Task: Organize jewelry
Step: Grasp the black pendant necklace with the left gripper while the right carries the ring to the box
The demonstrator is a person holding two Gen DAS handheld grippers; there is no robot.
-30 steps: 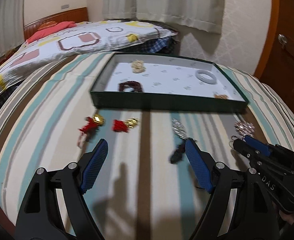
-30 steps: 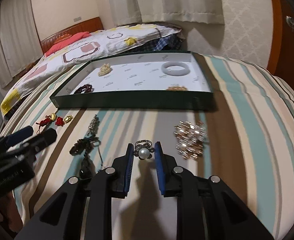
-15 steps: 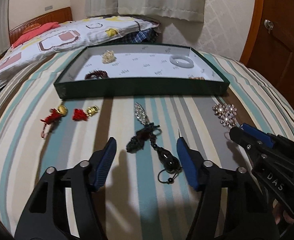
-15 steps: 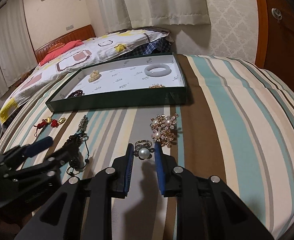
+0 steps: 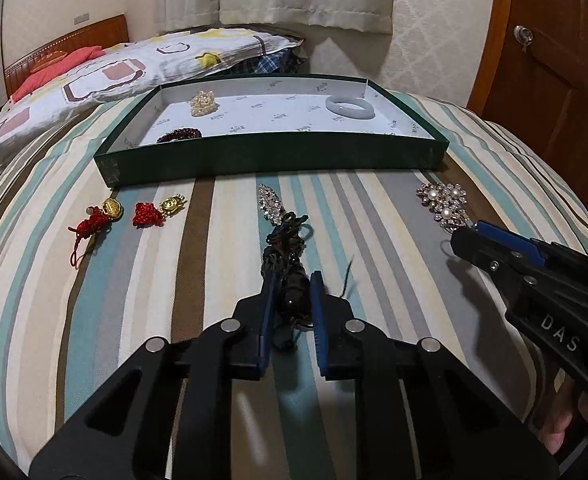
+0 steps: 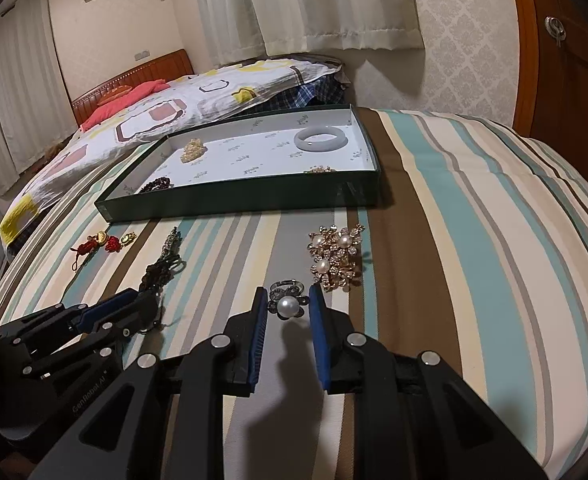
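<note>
A green tray [image 5: 270, 156] with a white floor stands on the striped bedspread and holds a jade bangle [image 5: 349, 107], a pearl cluster [image 5: 202, 103] and a dark bead bracelet [image 5: 178, 135]. My left gripper [image 5: 292, 280] is shut on a black knotted cord pendant [image 5: 290, 276] lying on the cover. My right gripper [image 6: 286, 300] is narrowly open around a pearl ring [image 6: 286, 305], its pads not clearly touching it. A pearl brooch [image 6: 335, 258] lies just beyond the ring.
Two red-tassel gold charms [image 5: 98, 216] [image 5: 158, 210] and a crystal leaf brooch [image 5: 270, 203] lie in front of the tray. A patterned quilt [image 5: 106, 72] lies behind on the left. A wooden door [image 5: 553, 92] stands on the right.
My left gripper swung right, moved onto the black cord pendant and closed on it. My right gripper stayed around the pearl ring, shifting a little.
</note>
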